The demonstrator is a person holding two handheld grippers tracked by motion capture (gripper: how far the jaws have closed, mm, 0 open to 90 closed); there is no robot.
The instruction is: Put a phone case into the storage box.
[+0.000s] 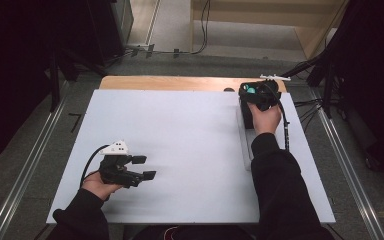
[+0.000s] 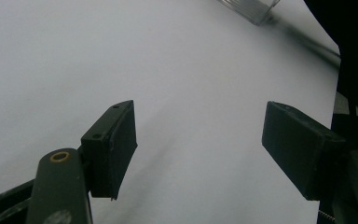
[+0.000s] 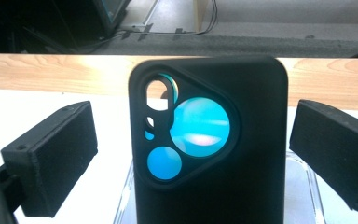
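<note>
Phone case, black w/ blue showing through its camera cutouts, stands upright at far right of the white table, btwn the right gripper pads. Those pads sit apart from the case on both sides, gaps visible, so jaws wide, not gripping. A clear tray lies under and just behind the case. Left gripper hovers at near left, well apart from the case, jaws spread w/ only bare table btwn them.

A white table stood on grey carpet, metal rails alongside, dark curtains flanking, cables trailing.
</note>
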